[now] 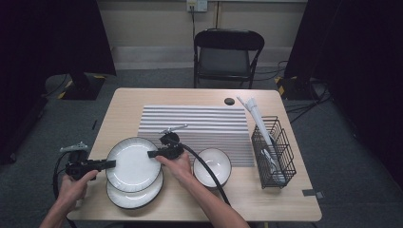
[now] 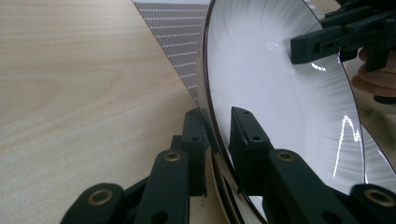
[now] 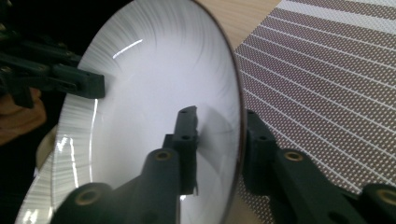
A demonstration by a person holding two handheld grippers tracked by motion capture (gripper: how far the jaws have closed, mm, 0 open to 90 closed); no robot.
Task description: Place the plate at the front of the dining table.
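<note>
The left hand-held gripper (image 1: 110, 164) pinches the left rim of the upper white plate (image 1: 133, 164), which sits atop a second plate (image 1: 135, 198) near the tabletop's (image 1: 119, 109) left front. The right hand-held gripper (image 1: 151, 154) straddles its right rim; whether those pads press is unclear.

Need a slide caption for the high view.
Both hand-held grippers grip the upper plate by opposite rims above a second plate.
</note>
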